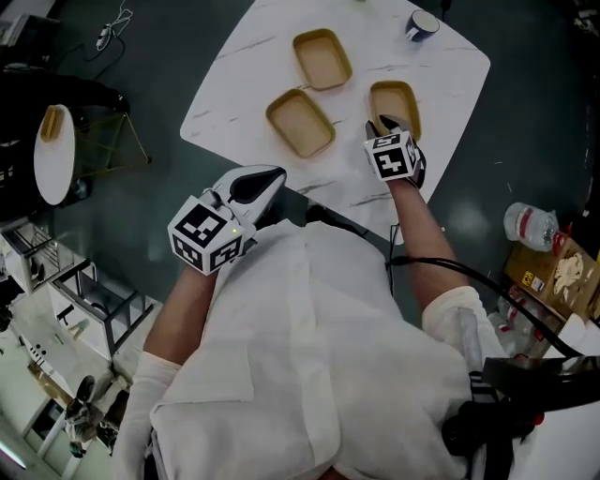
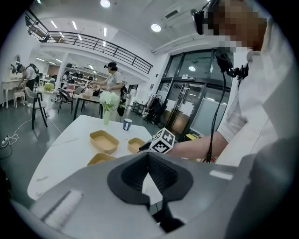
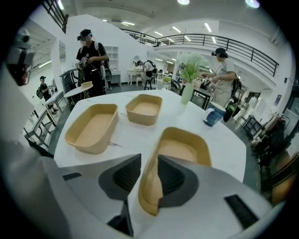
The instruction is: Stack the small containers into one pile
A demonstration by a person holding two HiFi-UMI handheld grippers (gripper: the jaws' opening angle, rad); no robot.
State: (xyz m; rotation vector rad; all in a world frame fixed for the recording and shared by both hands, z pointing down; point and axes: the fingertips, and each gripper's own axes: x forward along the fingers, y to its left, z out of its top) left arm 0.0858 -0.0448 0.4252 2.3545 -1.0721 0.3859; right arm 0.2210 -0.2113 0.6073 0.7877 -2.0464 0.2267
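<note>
Nearest the person, the left gripper (image 1: 262, 180) hangs at about 7 o'clock, just at the near edge of the bench (image 1: 234, 84). Its forearm is drawn back beside the body and its jaws are closed tip to tip on nothing. A little further in, the right arm reaches out straight. The right gripper (image 3: 148, 161) has its jaws narrowed onto the near wall of the closest container (image 3: 184, 151), one jaw inside the rim and one outside. It looks to be resting on the bench at around 3 o'clock. The second container (image 1: 300, 123) sits apart at its 9 o'clock and the third container (image 1: 322, 58) lies beyond at 11 o'clock. A blue cup (image 1: 422, 23) stands by the far edge near 1 o'clock. I'd judge the job barely begun: no container sits inside another, so one grip is made and both stackings remain
</note>
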